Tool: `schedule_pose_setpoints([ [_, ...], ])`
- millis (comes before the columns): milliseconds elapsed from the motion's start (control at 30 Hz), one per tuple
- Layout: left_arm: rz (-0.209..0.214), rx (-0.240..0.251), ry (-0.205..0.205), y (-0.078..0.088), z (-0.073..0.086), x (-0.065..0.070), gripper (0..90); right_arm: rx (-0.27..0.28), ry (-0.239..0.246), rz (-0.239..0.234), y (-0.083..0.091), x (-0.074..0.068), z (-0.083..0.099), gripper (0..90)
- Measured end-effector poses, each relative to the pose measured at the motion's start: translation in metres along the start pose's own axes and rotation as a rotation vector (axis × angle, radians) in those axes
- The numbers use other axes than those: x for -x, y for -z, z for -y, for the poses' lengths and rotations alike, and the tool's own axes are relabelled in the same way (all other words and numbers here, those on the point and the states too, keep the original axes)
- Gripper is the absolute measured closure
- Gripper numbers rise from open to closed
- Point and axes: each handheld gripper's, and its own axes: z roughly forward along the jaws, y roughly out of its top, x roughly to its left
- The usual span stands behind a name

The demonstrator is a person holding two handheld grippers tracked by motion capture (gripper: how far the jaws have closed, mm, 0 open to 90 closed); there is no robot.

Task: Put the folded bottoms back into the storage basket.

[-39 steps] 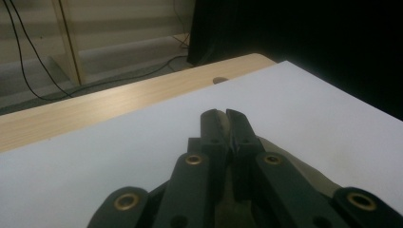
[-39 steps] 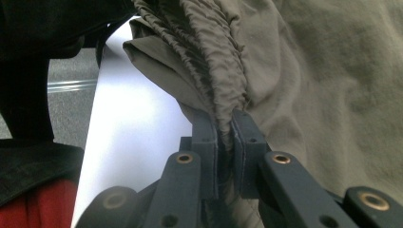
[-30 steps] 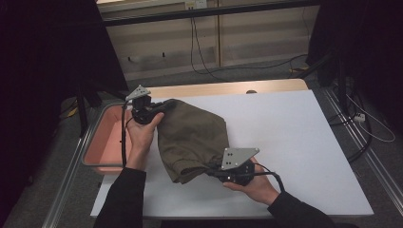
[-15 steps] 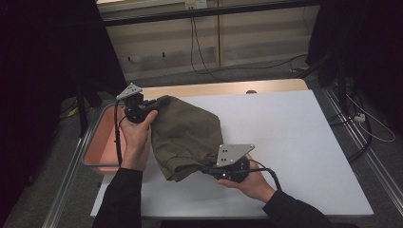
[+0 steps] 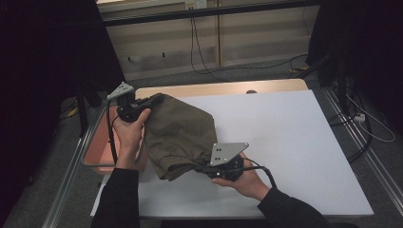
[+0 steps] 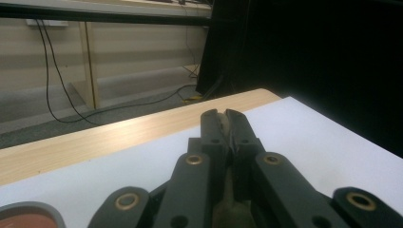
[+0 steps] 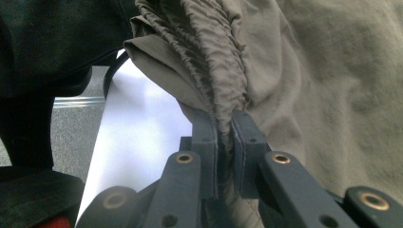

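A white sheet [image 5: 294, 142] covers most of a wooden table [image 5: 223, 88], leaving a bare strip along the far edge. A pink tray [image 5: 97, 147] sits at the table's left side, in a metal frame. Beyond the table, black cables [image 5: 199, 52] hang down a pale wall and trail across the grey floor [image 5: 266, 71]

The person wears black sleeves [image 5: 119, 199]. Each gripper is black with round brass screws [image 7: 281, 158], and a black cable [image 5: 264, 171] trails from it. A grey three-cornered plate [image 5: 227, 153] sits on top.
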Motion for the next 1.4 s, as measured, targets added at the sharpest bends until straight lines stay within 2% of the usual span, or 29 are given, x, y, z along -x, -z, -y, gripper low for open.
schedule_pose_setpoints([
  [133, -0.003, 0.005, 0.000, 0.002, -0.002, -0.001, 87.6, 0.004, 0.003, -0.005, -0.003, 0.000, -0.003, 81.6],
  [333, -0.012, 0.006, -0.023, 0.005, -0.008, 0.001, 87.6, 0.007, 0.017, -0.013, -0.008, 0.002, -0.010, 81.7],
  [567, -0.030, 0.007, -0.030, 0.014, -0.017, -0.006, 87.7, 0.016, 0.034, -0.019, -0.016, 0.003, -0.021, 81.7],
  [633, -0.020, 0.007, -0.017, 0.015, -0.019, -0.009, 87.7, 0.026, 0.027, -0.022, -0.018, 0.004, -0.023, 81.8],
  [967, -0.066, 0.014, -0.017, 0.024, -0.027, -0.025, 87.8, 0.050, 0.026, -0.025, -0.032, 0.011, -0.036, 81.8],
  [1233, -0.103, 0.025, -0.029, 0.035, -0.036, -0.033, 87.8, 0.068, 0.018, -0.028, -0.043, 0.017, -0.044, 81.9],
  [1400, -0.120, 0.029, -0.043, 0.041, -0.040, -0.036, 87.8, 0.074, 0.024, -0.046, -0.051, 0.018, -0.049, 81.9],
])
